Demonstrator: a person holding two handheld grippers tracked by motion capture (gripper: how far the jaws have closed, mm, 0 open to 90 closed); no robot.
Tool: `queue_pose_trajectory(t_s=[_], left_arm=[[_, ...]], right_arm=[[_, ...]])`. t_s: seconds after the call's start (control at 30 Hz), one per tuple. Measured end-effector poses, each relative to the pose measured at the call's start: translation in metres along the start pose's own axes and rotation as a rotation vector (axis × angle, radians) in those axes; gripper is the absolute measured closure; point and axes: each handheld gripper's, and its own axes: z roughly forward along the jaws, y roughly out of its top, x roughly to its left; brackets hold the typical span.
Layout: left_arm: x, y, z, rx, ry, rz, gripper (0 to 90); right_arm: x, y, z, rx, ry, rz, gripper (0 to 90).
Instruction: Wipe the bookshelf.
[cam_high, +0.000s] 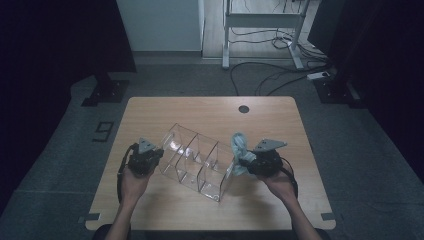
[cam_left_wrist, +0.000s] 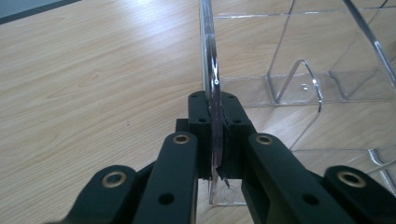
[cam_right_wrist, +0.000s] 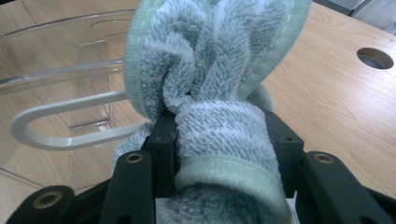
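Observation:
A clear acrylic organizer (cam_high: 197, 161) with three compartments lies slanted across the middle of the wooden table. My left gripper (cam_high: 159, 154) is shut on the thin end wall (cam_left_wrist: 214, 93) of the organizer, its jaws pinching the clear panel edge-on. My right gripper (cam_high: 241, 161) is shut on a bunched pale blue-green towel (cam_high: 239, 146), just right of the organizer's near-right compartment. In the right gripper view the towel (cam_right_wrist: 219, 70) bulges up between the jaws, with the organizer's rounded rim (cam_right_wrist: 65, 119) close behind on the left.
A round cable hole (cam_high: 243, 108) sits near the table's far edge. Beyond the table stand a metal desk frame (cam_high: 260, 30) and loose cables (cam_high: 260, 70) on the floor. Bare tabletop lies at the far side and front.

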Motion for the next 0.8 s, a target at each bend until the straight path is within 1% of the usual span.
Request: queue_pose_trajectory(t_s=[0.13, 0.27, 0.8], left_arm=[[0.0, 0.0, 0.001, -0.002, 0.001, -0.01, 86.3], [0.0, 0.0, 0.001, -0.002, -0.001, -0.015, 86.3], [-0.001, 0.0, 0.001, -0.005, 0.003, -0.024, 86.3]], right_arm=[[0.004, 0.0, 0.0, 0.001, 0.01, -0.01, 53.8], [0.01, -0.001, -0.002, 0.001, 0.034, -0.018, 53.8], [0.045, -0.003, -0.011, 0.008, 0.103, -0.082, 53.7]])
